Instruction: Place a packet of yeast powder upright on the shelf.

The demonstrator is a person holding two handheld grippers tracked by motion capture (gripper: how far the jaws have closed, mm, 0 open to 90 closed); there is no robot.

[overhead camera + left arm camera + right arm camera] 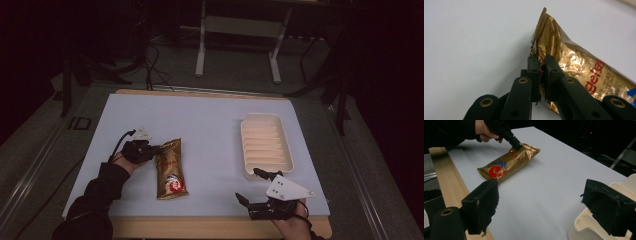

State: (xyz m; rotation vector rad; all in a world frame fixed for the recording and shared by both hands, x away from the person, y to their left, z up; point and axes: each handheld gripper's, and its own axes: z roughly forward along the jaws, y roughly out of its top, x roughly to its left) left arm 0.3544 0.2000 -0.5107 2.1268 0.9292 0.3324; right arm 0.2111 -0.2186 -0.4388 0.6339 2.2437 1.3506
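Gold foil snack bag (170,170), left of white tray (266,145): top edge clamped by left gripper (156,149). Right gripper (252,186), beside tray, jaws apart.

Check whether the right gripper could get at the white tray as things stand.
Probably yes. The right gripper is open and sits just near of the tray, with bare table between them. The left gripper and bag are far off to the side.

A pale table top (210,125) with a wooden edge is sitting on dark grey floor (35,150). At twelve o'clock a white metal frame (237,30) is standing in dim light, cables (152,67) trailing beside it.
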